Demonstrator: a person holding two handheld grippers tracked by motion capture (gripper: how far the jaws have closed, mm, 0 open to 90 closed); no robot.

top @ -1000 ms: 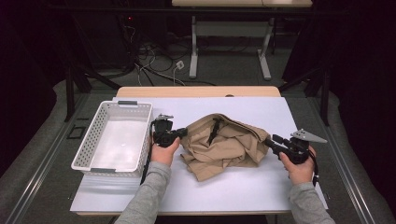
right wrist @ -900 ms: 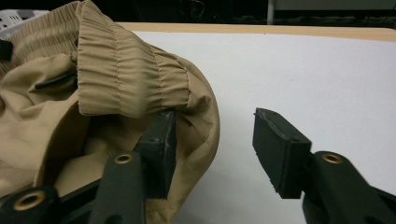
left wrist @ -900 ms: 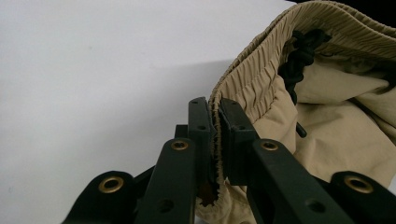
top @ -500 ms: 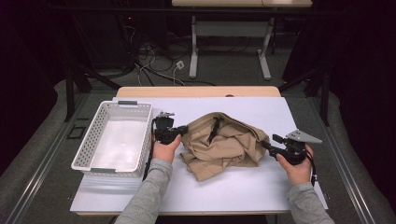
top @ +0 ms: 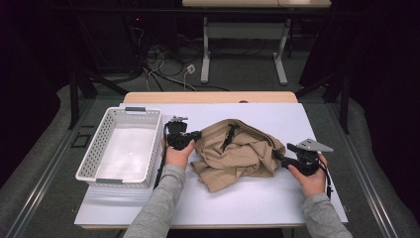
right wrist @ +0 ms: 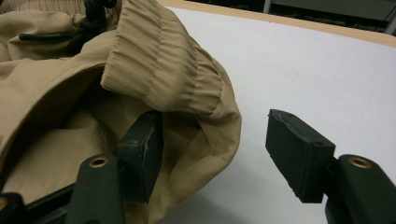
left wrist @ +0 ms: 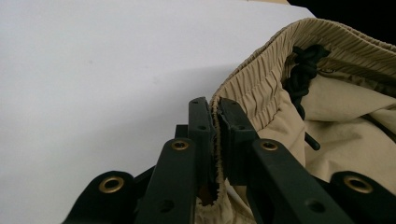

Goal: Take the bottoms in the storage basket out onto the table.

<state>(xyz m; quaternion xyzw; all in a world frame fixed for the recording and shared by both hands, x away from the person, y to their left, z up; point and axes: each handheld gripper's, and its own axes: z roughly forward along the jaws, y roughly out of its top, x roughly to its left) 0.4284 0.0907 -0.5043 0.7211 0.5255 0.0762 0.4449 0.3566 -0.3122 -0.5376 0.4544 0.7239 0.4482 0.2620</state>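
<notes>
trousers (top: 237,151) waistband clenched in left gripper (left wrist: 215,123); right gripper (right wrist: 224,149) just released, one finger hidden underneath.

You have one tan garment (top: 236,153) on the counter (top: 257,198), with one black drawstring (top: 229,137) at its waistband. To the left stands one white basket (top: 92,158). You hold two grippers, the left gripper (top: 195,135) and the right gripper (top: 278,156), one in each hand, each with two black jaws.
</notes>
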